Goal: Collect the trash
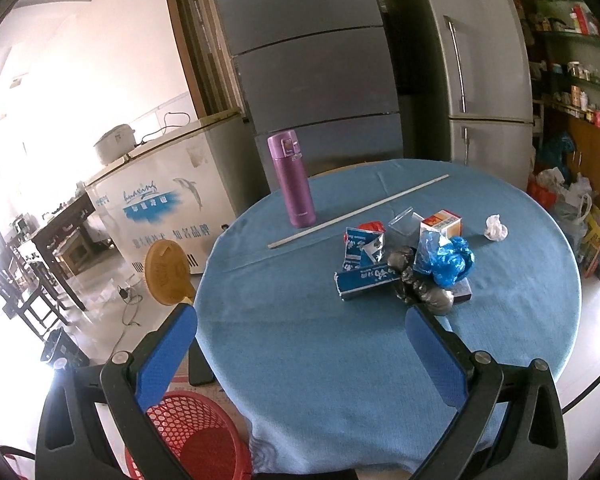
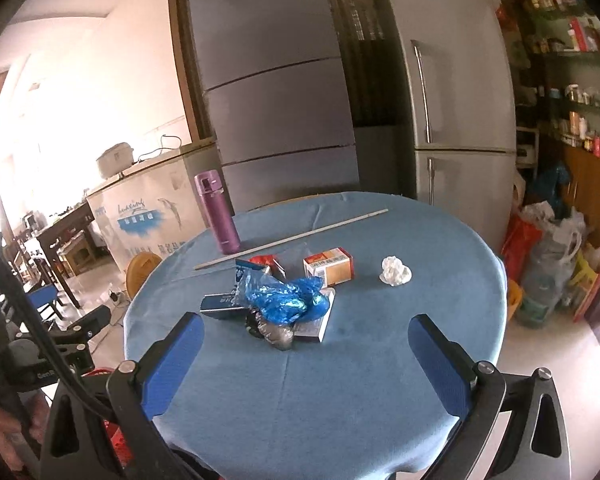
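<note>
A heap of trash lies mid-table on the blue cloth (image 1: 300, 352): a crumpled blue plastic bag (image 1: 448, 260) (image 2: 288, 300), a dark grey bag (image 1: 424, 292) (image 2: 274, 332), blue-and-white cartons (image 1: 364, 282) (image 2: 220, 306), an orange-and-white box (image 1: 442, 222) (image 2: 330, 266) and a clear plastic piece (image 1: 404, 226). A crumpled white tissue (image 1: 496, 228) (image 2: 396, 271) sits apart to the right. My left gripper (image 1: 300, 320) is open, short of the heap, with nothing between its blue fingers. My right gripper (image 2: 306, 328) is open too, its gap framing the heap from the near side.
A purple flask (image 1: 292, 180) (image 2: 218, 212) stands at the table's far left, and a long white stick (image 1: 358, 211) (image 2: 292, 238) lies beyond the heap. A red mesh basket (image 1: 192, 436) sits on the floor at the near left. Fridges (image 1: 316, 64) stand behind, bags (image 2: 548, 248) to the right.
</note>
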Motion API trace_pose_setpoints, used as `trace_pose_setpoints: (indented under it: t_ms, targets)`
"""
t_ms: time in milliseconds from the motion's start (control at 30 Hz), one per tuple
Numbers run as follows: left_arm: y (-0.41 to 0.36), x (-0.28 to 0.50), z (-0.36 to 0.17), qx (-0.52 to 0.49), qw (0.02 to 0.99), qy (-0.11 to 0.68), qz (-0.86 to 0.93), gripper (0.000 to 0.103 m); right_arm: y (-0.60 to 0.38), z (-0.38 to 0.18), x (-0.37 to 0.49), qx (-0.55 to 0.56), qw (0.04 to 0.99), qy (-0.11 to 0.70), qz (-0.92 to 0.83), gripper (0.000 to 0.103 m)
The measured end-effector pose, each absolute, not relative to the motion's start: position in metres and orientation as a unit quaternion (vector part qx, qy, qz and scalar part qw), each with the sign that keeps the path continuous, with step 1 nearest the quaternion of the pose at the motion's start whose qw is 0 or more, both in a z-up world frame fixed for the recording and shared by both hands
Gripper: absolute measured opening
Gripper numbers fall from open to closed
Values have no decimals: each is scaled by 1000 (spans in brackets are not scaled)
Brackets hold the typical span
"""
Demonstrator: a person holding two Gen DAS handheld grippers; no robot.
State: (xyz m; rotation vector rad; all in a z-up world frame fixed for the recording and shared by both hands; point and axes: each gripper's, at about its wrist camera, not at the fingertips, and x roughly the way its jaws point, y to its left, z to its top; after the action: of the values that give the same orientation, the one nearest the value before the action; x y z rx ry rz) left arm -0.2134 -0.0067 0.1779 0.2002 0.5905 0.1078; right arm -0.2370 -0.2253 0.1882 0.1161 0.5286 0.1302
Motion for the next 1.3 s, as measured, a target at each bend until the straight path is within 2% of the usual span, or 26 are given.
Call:
trace_pose_setpoints:
  t_ms: [400, 1300]
  targets:
    - [-3, -208, 176, 96, 948, 298, 53, 103, -232, 175, -213, 84, 945, 307, 76, 103]
    - [-4, -176, 163, 103, 937, 330, 55, 103, -254, 163, -182, 99, 941, 321, 43, 103]
